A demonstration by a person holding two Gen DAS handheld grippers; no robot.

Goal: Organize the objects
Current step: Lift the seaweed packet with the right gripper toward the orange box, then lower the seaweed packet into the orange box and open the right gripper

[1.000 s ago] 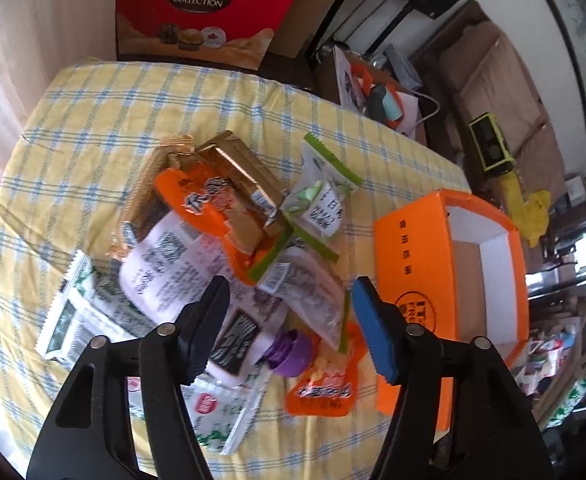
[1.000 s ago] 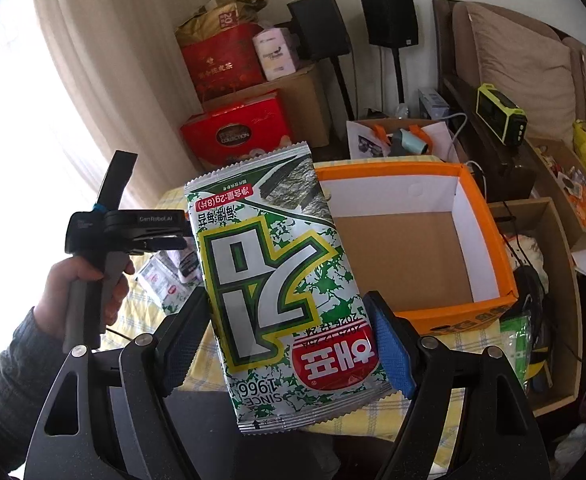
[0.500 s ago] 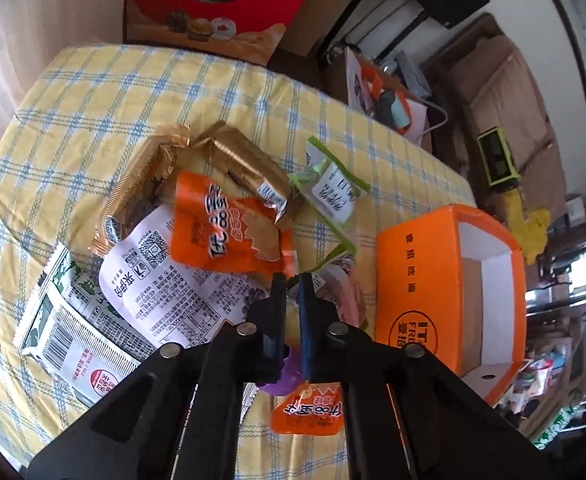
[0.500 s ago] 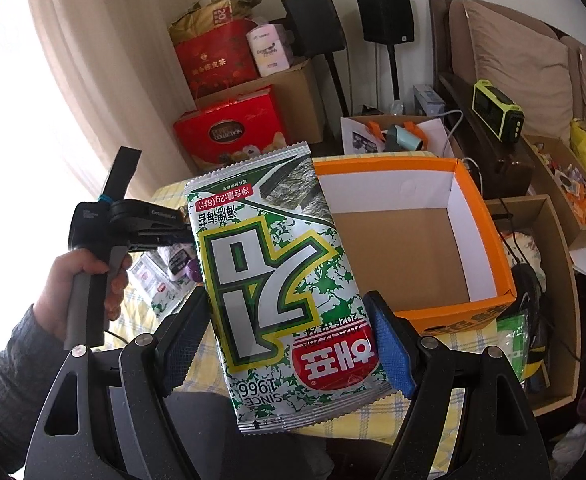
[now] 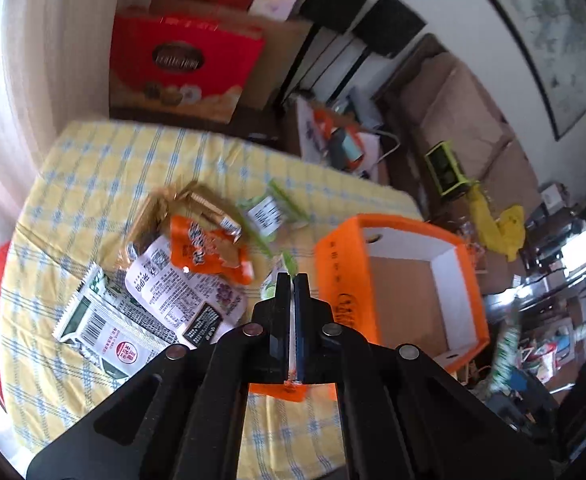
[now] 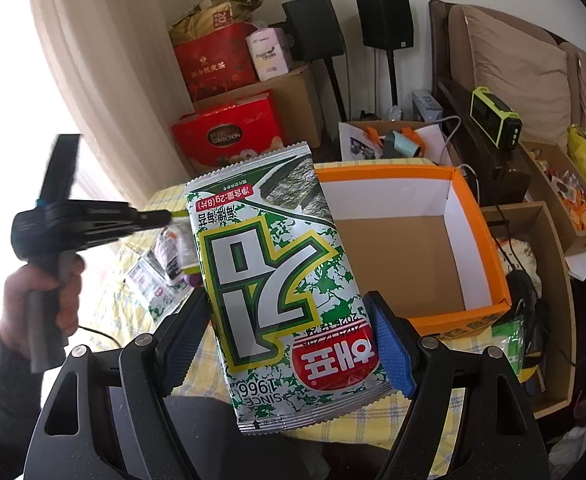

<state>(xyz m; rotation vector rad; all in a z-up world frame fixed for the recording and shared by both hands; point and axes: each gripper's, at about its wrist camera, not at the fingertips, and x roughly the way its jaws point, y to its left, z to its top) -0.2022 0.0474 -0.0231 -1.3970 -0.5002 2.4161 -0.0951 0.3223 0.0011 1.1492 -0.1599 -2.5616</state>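
- Seaweed pack (image 6: pixel 281 296): clamped across its width in the right claw (image 6: pixel 289 344), upright, in front of the orange box (image 6: pixel 469 320). Risk: slick foil may slide out of the pads (image 6: pixel 389 352) before it is over the opening.
- Left claw (image 5: pixel 291 292): shut on a thin packet edge; a green-and-white pouch (image 6: pixel 177 248) hangs from its tip in the right view. Risk: a pinch this small may tear free, dropping the pouch on the bench (image 5: pixel 93 168).
- Box: empty, at the bench's edge. Risk: a knock from either claw could push it off.
- Snack pile (image 5: pixel 189 264): overlapping packets on the check cloth. Risk: the lifted pouch may drag a neighbour along.
- Both claws: near the box together. Risk: collision if both unload together.
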